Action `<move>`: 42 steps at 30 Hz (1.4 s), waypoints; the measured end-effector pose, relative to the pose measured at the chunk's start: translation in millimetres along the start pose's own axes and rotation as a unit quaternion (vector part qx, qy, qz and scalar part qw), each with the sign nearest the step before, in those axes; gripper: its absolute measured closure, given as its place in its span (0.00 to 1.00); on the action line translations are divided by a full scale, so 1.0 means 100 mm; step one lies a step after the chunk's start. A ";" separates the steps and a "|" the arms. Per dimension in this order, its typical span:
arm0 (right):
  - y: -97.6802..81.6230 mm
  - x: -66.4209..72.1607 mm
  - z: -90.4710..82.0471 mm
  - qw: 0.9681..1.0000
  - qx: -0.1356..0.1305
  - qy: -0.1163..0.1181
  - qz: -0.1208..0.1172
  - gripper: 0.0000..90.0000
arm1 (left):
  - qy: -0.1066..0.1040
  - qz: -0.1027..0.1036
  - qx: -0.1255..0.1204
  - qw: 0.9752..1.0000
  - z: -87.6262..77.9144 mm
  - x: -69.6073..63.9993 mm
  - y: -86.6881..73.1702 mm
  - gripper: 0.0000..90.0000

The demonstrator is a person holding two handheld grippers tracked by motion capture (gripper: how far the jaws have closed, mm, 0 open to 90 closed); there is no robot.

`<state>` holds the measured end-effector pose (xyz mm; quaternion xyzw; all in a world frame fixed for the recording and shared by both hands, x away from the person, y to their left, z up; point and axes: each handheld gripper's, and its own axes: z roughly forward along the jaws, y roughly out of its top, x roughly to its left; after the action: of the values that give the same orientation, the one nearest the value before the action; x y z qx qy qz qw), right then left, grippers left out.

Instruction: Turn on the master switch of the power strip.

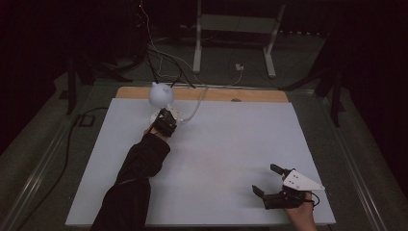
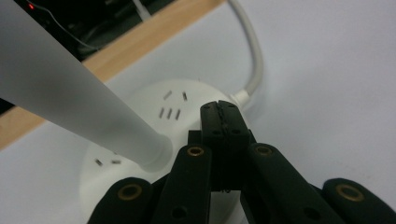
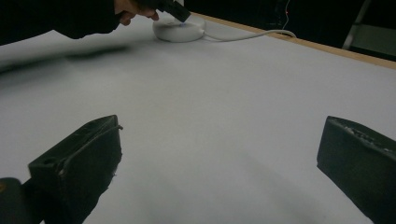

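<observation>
A white lamp stands at the far left of the table, its round head [image 1: 161, 94] above a round white base [image 2: 140, 105] that has socket slots in its top. The lamp's pale stem [image 2: 70, 93] rises from the base toward the upper left. My left gripper [image 2: 223, 112] is shut with nothing between its jaws, its tips down at the base's top near where the white cable [image 2: 254, 60] leaves. I cannot tell whether they touch. My right gripper [image 1: 269, 180] rests open and holds nothing near the table's front right; its jaws stand wide apart [image 3: 224, 140].
The white board [image 1: 216, 154] covers the table, with a wooden strip [image 1: 216, 94] along its far edge. The lamp's cable [image 3: 252, 35] runs off that edge. Beyond it are dark floor, loose cables and a white stand frame [image 1: 235, 29].
</observation>
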<state>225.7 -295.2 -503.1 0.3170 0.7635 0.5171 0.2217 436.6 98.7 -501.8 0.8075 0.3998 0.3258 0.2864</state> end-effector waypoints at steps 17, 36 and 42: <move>0.00 0.00 0.00 1.000 -0.001 -0.001 -0.001 0.00 | -0.030 -0.039 0.002 0.999 -0.16 0.02 0.06 1.00; 0.01 0.00 -0.01 1.000 -0.002 -0.003 0.000 0.00 | -0.100 -0.059 0.024 0.993 -0.33 0.03 0.05 0.29; 0.01 0.00 0.00 1.000 0.000 -0.003 0.000 0.00 | -0.144 -0.064 0.039 0.987 -0.36 0.07 0.05 0.07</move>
<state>225.5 -295.0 -502.4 0.3187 0.7628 0.5160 0.2243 414.6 109.6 -473.7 0.8292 0.4177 0.1717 0.3294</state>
